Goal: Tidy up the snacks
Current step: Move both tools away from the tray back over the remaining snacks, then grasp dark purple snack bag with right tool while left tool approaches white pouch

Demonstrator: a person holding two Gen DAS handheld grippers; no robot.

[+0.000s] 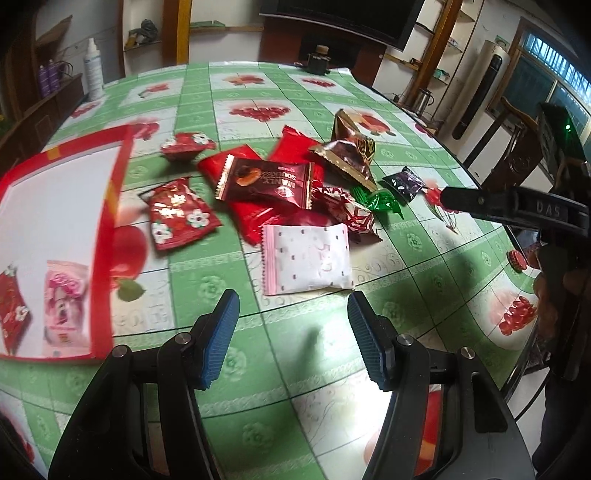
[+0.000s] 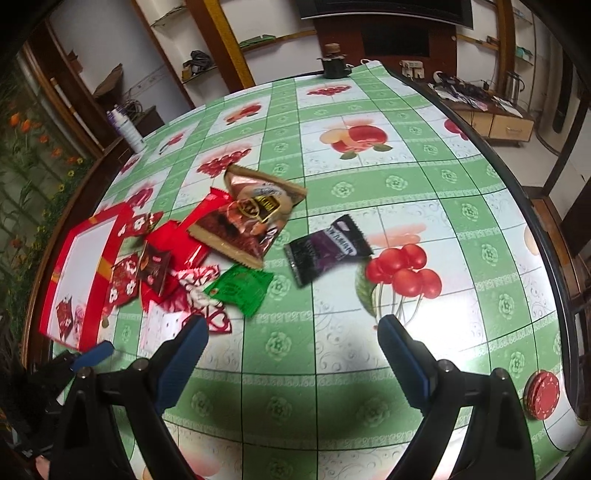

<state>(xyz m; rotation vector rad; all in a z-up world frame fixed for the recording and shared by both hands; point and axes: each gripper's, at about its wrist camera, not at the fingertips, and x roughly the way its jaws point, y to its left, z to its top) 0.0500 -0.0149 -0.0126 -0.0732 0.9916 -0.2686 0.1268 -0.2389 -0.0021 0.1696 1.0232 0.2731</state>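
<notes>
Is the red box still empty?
No, the red box already holds two packets, a red one and a pink one.

A round table covered by a green checked tablecloth (image 2: 369, 192) printed with cherries and apples. At its far edge stands a small dark pot (image 2: 334, 64); a white bottle (image 1: 92, 70) stands at the left edge. A red poker chip (image 2: 543, 395) lies near the right rim. Wooden wall shelves (image 2: 258, 40) and a dark television (image 1: 354, 18) stand behind.

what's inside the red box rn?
The red box holds two packets on its white floor: a red floral one and a pink one. The rest looks bare; its left part is out of frame.
</notes>
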